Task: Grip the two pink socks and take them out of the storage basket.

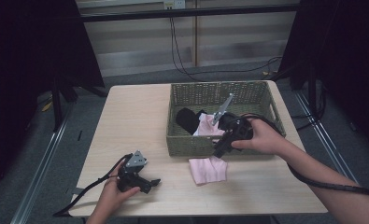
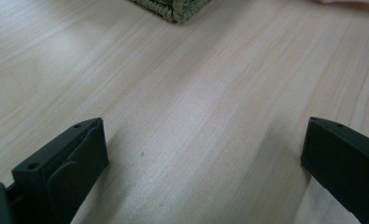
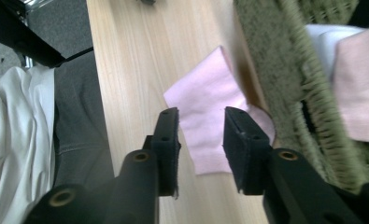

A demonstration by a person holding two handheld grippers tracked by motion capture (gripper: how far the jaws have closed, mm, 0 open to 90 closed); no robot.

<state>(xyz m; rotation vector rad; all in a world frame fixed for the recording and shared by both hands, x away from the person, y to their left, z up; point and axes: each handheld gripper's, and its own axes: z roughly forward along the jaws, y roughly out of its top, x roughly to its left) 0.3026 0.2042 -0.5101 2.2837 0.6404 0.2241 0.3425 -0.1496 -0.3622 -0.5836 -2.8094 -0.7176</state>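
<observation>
- On the table [image 1: 140, 116], in the high view, a green woven basket [image 1: 247, 95] sits toward the far right. It holds a black cloth [image 1: 188, 119] and a pink cloth [image 1: 206, 127].
- A second pink cloth, the folded one [image 1: 208, 170], lies flat on the table just in front of the basket's near wall.
- The right gripper [image 1: 218, 152] points down at the near rim of the basket, directly above that folded cloth. From here I cannot tell whether it touches the cloth.
- The left gripper [image 1: 150, 184] rests near the front left of the table, well apart from the cloth and basket.
- In the left gripper view, the two black jaws stand wide apart with only bare wood between them. A corner of the basket [image 2: 175, 9] shows at the top edge.
- In the right gripper view, the right gripper [image 3: 201, 140] has its jaws partly open, a narrow gap, with nothing pinched. The folded cloth [image 3: 210, 116] lies beneath and between them, its far edge tucked against the basket wall [image 3: 285, 93].
- Risk, as I judge it: the cloth is thin and flat, so closing jaws may slide over it or pinch just the top layer, and the fold would fall open when lifted.
- Another risk: the basket is very close, so one jaw could catch the woven wall and shove the basket.
</observation>
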